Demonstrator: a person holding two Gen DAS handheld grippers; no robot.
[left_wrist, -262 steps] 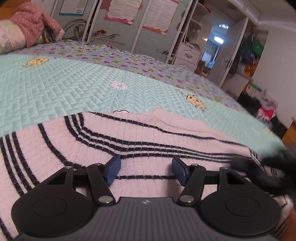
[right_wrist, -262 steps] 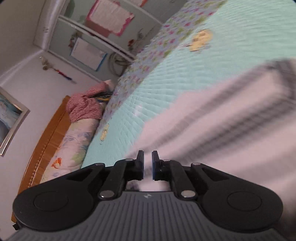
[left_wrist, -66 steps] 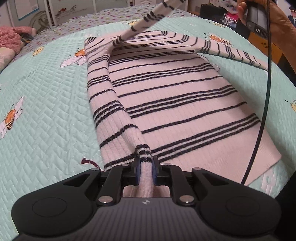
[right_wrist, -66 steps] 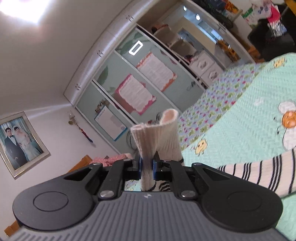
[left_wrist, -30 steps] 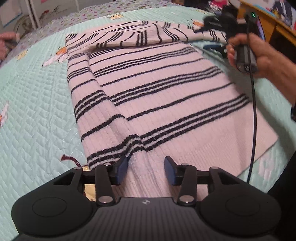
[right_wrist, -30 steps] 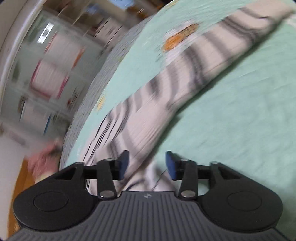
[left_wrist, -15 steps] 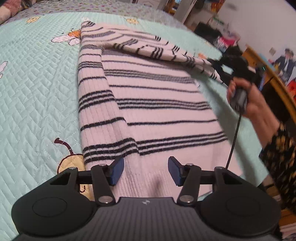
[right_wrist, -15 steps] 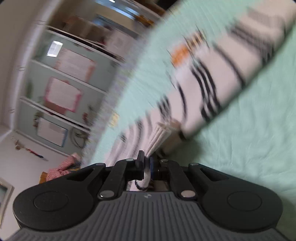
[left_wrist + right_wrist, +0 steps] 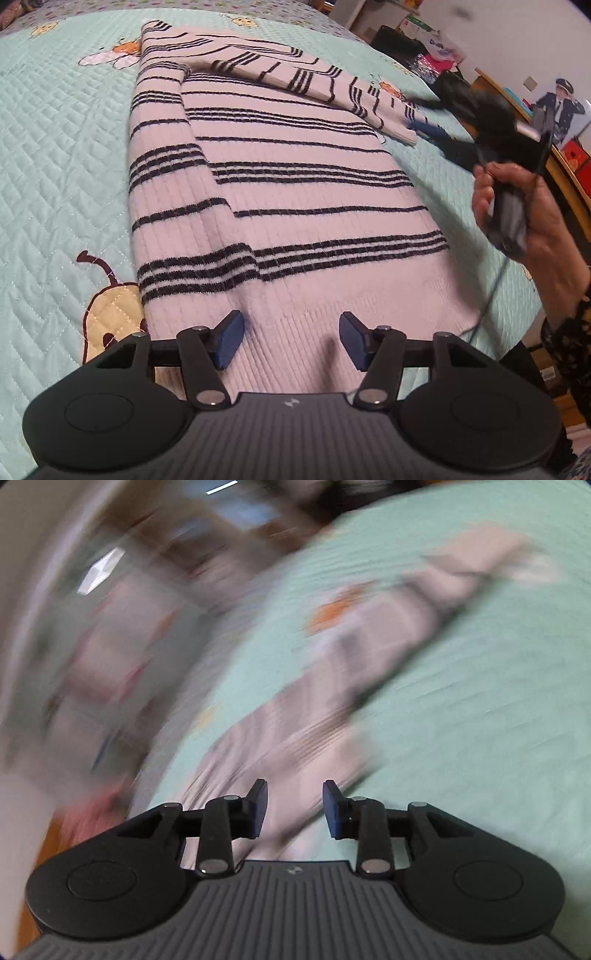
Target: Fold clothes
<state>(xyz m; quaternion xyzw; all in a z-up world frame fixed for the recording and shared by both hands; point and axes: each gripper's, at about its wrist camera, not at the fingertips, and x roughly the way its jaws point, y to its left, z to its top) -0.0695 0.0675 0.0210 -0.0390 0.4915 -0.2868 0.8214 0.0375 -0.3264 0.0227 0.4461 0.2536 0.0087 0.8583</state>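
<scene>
Left wrist view
Left claw (image 9: 291, 339): jaws apart and opening, nothing pinched; blue pads hang over the ribbed hem of the sweater.
Sweater (image 9: 295, 206): pale pink knit with dark stripe bands, spread flat on the bed, hem toward the camera, neck end far.
Left side of sweater: one sleeve (image 9: 162, 177) is folded in and lies lengthwise along the body's left edge.
Other sleeve (image 9: 295, 79): laid across the top of the body, slanting toward the right; its cuff reaches past the body's right edge onto the bedspread.
Bedspread (image 9: 55, 147): mint green, quilted, with cartoon figures; one tan figure shows just left of the hem.
Right claw (image 9: 439, 122): blurred, dark, with blue pads just beside the sleeve cuff; from here I cannot tell whether it touches.
Right hand (image 9: 517, 206): wraps the grey handle, a cable hanging below it.

Right wrist view
Right claw (image 9: 294, 806): jaws opening, a moderate gap, nothing gripped between the pads.
Sweater (image 9: 332, 701): heavily smeared by motion blur; a pale striped band runs from under the claw up toward the right across the green bedspread (image 9: 480, 720).
Room behind: too blurred to read.
</scene>
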